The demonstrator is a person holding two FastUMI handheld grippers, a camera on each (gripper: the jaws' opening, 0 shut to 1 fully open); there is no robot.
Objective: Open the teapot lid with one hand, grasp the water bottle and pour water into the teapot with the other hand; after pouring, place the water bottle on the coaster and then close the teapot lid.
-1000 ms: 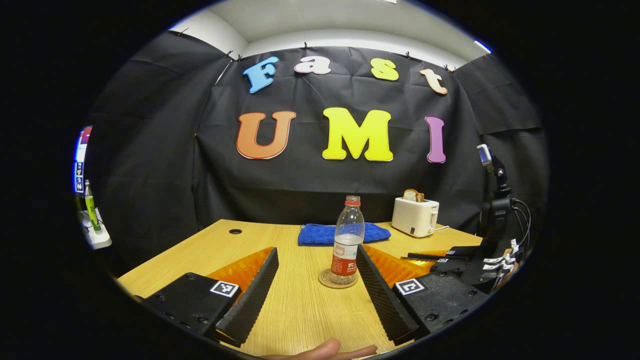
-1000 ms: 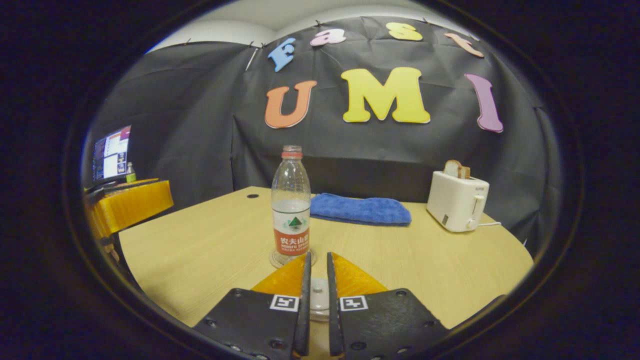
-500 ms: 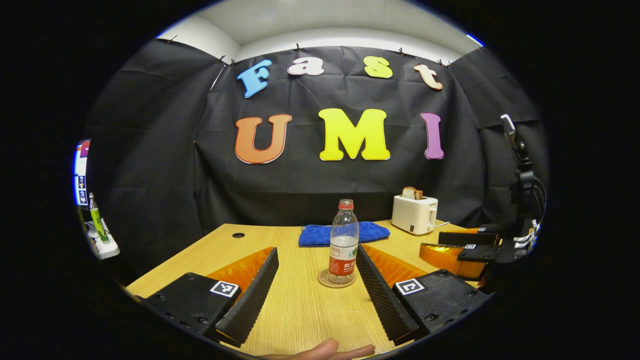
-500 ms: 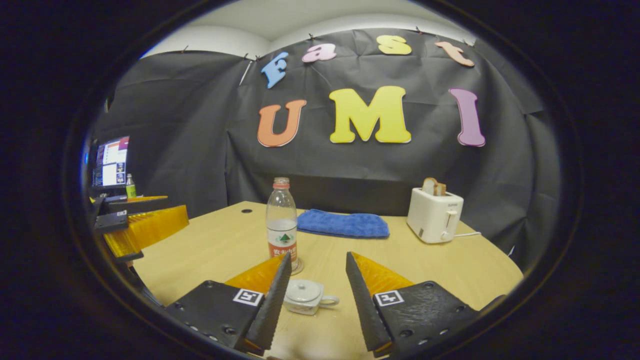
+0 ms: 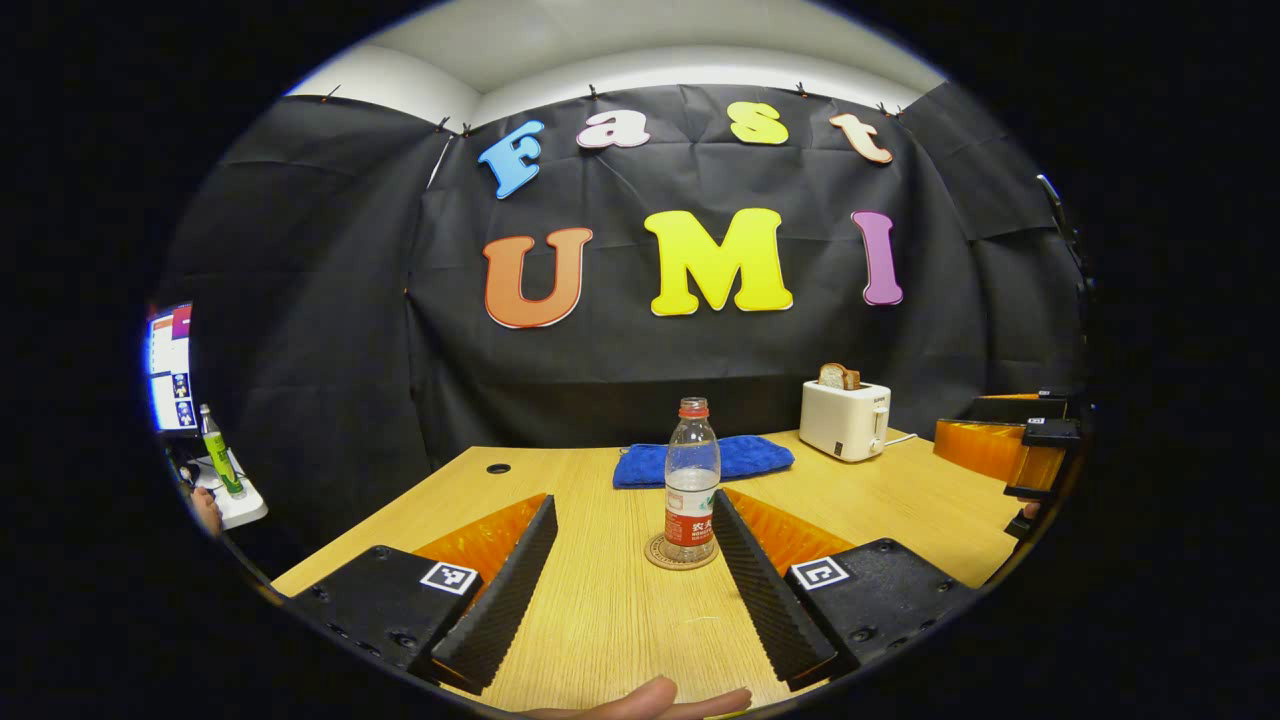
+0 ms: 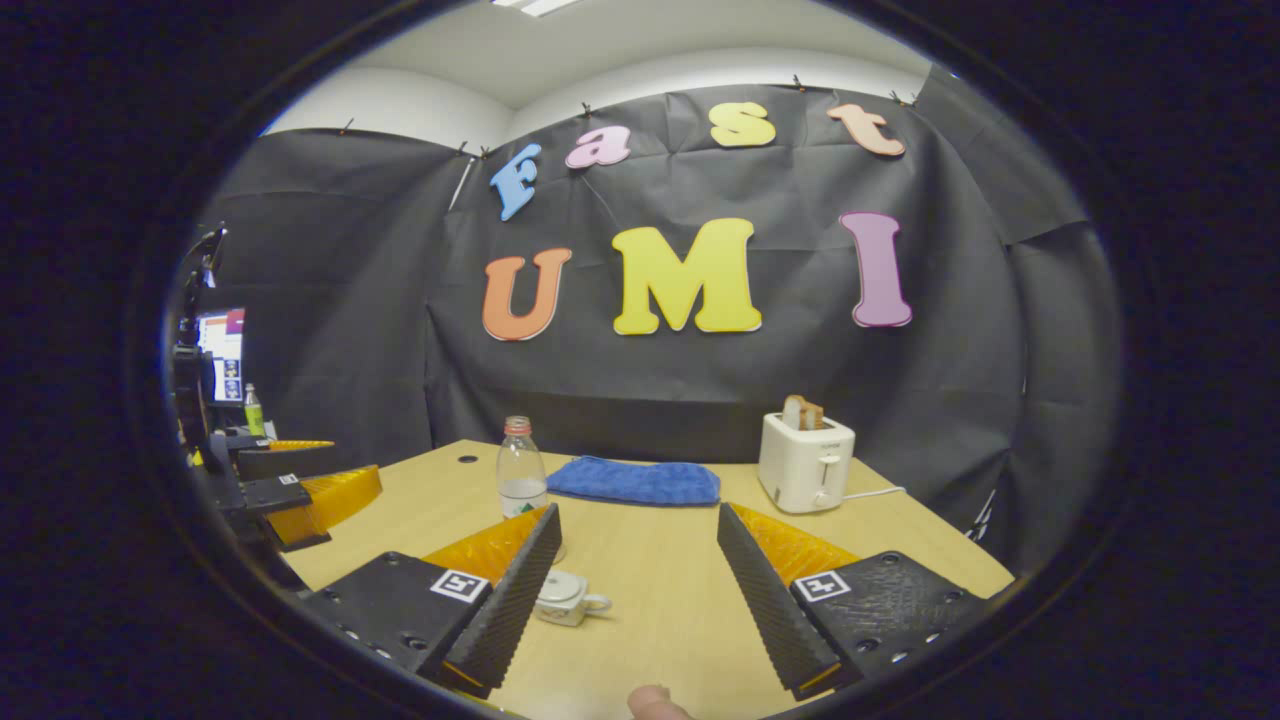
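Right gripper view: the teapot (image 6: 565,597) was seen lidded on the table (image 6: 660,590), the water bottle (image 5: 691,482) stood on its coaster (image 5: 681,555), and both the left gripper (image 5: 632,585) and right gripper (image 6: 633,595) were spread, empty; the task was judged complete.

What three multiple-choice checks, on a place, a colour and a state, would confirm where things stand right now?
1. Where does the water bottle stand?
A. on the coaster
B. on the blue towel
C. beside the toaster

2. What colour is the bottle's cap?
A. green
B. red
C. white

3. How is the teapot lid?
A. held in the tongs
B. lying on the table
C. seated on the teapot

Answers: 1 A, the water bottle stands upright on the coaster. 2 B, the cap is red. 3 C, the lid sits on the teapot, and the right tongs are open around nothing.
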